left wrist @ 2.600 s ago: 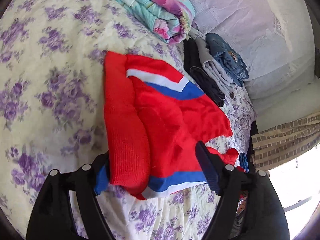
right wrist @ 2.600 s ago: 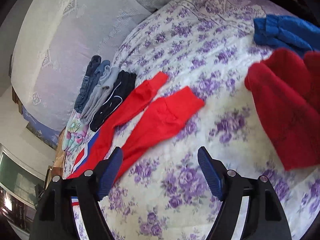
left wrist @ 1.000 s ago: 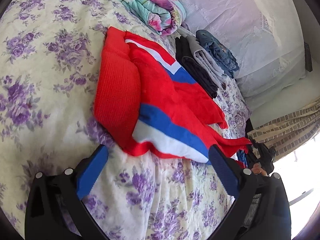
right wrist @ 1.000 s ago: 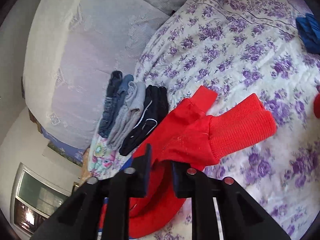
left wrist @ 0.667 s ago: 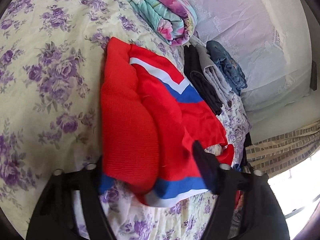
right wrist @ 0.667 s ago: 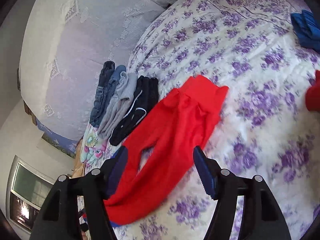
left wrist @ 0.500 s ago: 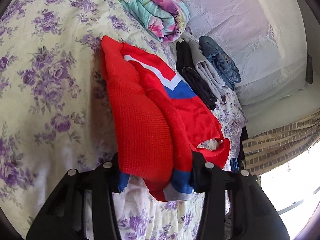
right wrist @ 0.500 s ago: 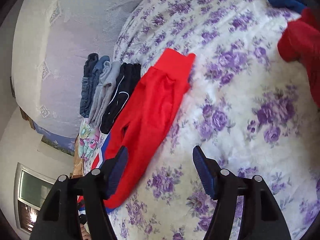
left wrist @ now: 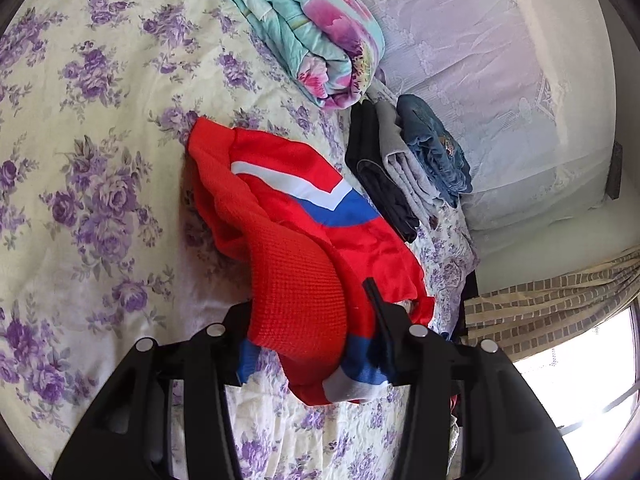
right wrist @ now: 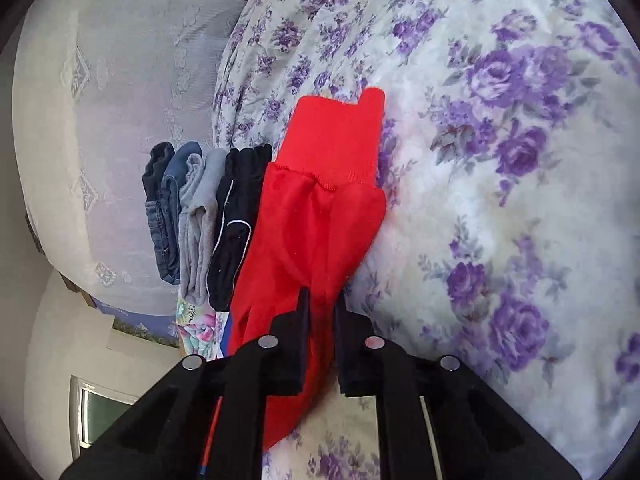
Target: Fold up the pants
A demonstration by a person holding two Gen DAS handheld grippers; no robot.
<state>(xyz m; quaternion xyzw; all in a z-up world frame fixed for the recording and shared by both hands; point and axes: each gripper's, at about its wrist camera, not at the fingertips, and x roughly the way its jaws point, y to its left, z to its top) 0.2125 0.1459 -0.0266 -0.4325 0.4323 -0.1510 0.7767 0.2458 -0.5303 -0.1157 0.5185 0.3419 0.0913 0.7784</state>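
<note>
Red pants (left wrist: 304,216) on bed (left wrist: 100,120), pinched by left gripper (left wrist: 312,344) at waistband and right gripper (right wrist: 320,320) apparently mid-leg; uneven lift may skew fold.

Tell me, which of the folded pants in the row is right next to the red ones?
The black pants with the thin white stripe. They lie right against the red pants; the grey pair and the blue jeans sit farther away.

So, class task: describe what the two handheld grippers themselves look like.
Both the left gripper and the right gripper are matte black plastic with angular linked arms, round silver pins at the joints and flat fingers. No cables, markings or sleeves show.
</note>
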